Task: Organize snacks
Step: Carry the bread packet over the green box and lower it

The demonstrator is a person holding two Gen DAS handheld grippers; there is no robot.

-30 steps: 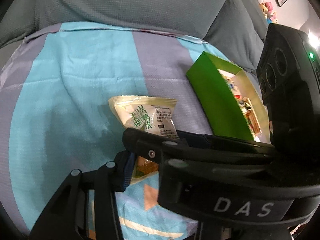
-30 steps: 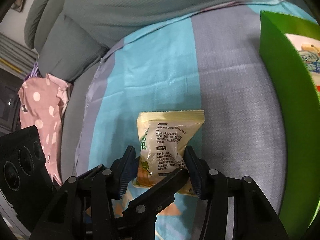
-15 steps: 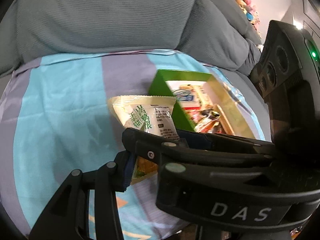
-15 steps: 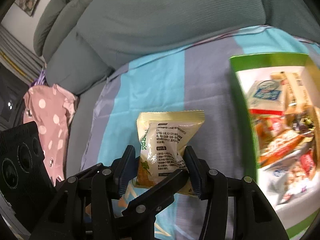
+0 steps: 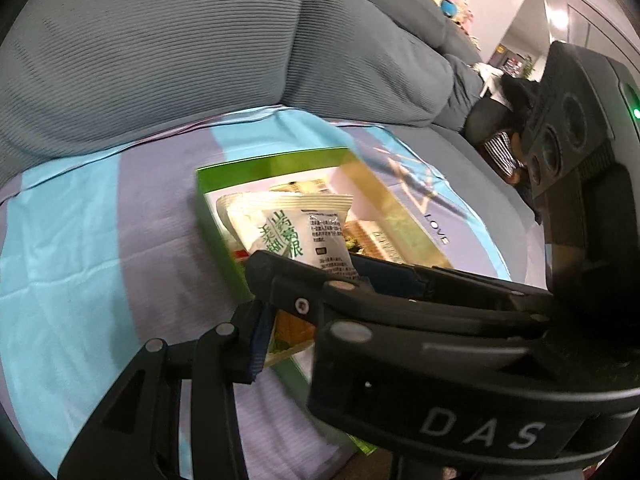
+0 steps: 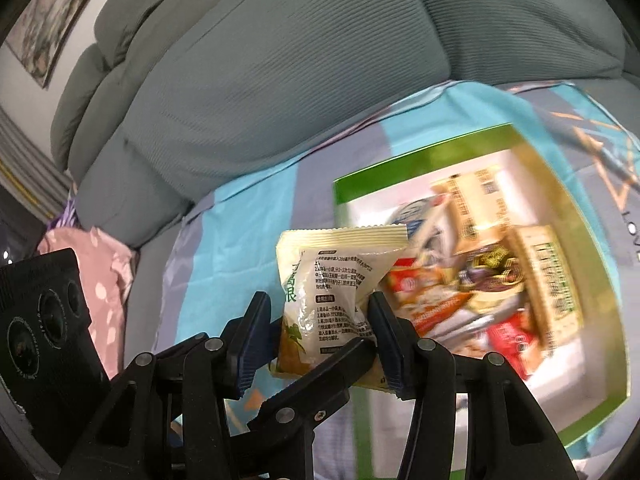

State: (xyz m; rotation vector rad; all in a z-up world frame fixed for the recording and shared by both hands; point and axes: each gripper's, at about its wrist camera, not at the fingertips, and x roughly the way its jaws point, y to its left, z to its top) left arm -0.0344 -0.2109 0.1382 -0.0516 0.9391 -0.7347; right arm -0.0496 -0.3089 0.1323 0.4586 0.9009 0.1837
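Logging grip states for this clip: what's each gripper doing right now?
Left gripper: shut on the snack packet, jaws just closing further.
Right gripper: shut on the same snack packet, near the green box.

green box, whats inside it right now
The green box holds a loose pile of snack packets, red, orange and cream ones. Blur hides their labels, and the held pale packet covers the box's near left corner.

A grey sofa (image 6: 304, 80) bears a striped cloth (image 5: 80, 240) under a green box (image 6: 420, 148).
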